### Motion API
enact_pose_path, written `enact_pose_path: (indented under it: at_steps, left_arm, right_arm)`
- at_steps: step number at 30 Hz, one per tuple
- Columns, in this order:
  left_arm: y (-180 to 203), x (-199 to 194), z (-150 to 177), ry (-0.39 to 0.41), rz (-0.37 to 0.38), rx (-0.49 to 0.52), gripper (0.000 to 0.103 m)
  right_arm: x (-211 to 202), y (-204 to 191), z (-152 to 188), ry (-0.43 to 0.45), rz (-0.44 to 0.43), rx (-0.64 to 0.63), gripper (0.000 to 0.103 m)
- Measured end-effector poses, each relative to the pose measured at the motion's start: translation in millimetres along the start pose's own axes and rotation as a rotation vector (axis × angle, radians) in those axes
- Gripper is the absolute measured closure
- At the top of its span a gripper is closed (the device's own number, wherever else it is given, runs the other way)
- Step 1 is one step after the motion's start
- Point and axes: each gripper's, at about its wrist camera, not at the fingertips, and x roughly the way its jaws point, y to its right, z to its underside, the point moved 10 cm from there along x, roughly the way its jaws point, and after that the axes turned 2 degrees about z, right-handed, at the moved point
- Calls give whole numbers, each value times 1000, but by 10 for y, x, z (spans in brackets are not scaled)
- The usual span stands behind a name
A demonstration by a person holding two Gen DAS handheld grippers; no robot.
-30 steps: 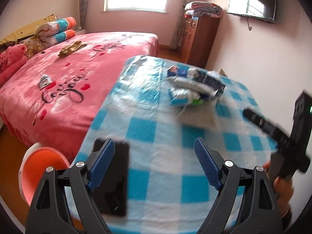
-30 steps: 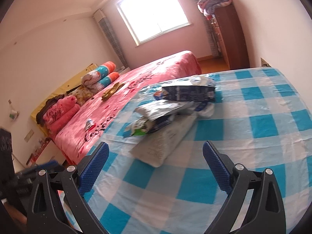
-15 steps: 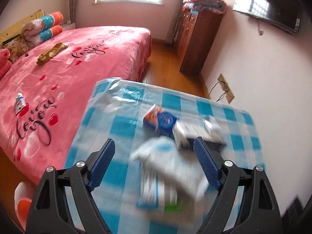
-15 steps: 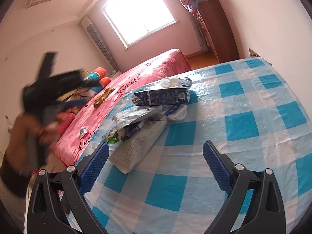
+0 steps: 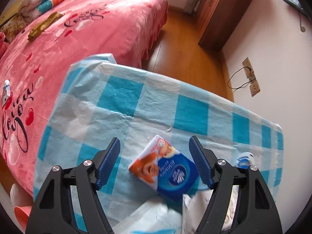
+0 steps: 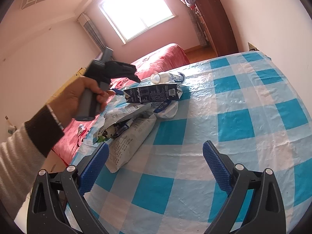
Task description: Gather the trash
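The left gripper [image 5: 155, 162] points steeply down at the checked tablecloth [image 5: 120, 105], and its jaws are closing. A flattened carton [image 5: 163, 172], orange and white at one end and dark blue at the other, lies between the two blue pads [image 5: 108, 163]. It sits nearer the right-hand finger, its blue end just beside that pad; whether they touch cannot be told. A clear gap separates it from the other pad. Below the fingertips, toward the camera, white crumpled wrappers [image 5: 156, 216] spread under the carton's near edge. A small round blue-and-white lid [image 5: 243, 160] peeks out beyond the right-hand finger.

The right gripper [image 6: 155, 167] stands wide open over the same cloth, with nothing between its pads. The trash pile [image 6: 136, 117] lies ahead and to the left of its fingertips, its nearest printed bag [image 6: 126, 146] just beside the left-hand pad. A dark printed carton [image 6: 152, 95] tops the pile, farther off. The person's left hand [image 6: 78, 97] holds the other tool over the pile's far side.
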Motion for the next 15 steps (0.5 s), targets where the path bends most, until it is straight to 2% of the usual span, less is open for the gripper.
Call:
enact_pose_path:
  at_steps: [4, 6, 10, 15]
  left_arm:
    - [-11, 142, 93, -41, 24, -20, 40]
    - [30, 128, 128, -36, 23, 7, 44]
    - [172, 68, 331, -50, 68, 57, 52]
    - [381, -34, 710, -59, 124, 119, 53]
  right_arm:
    - [-4, 43, -15, 2, 2, 8, 7]
    - [-9, 73, -19, 1, 4, 16, 7]
    - [-40, 142, -43, 11, 17, 29, 7]
    - [-107, 202, -82, 31, 32, 41, 7]
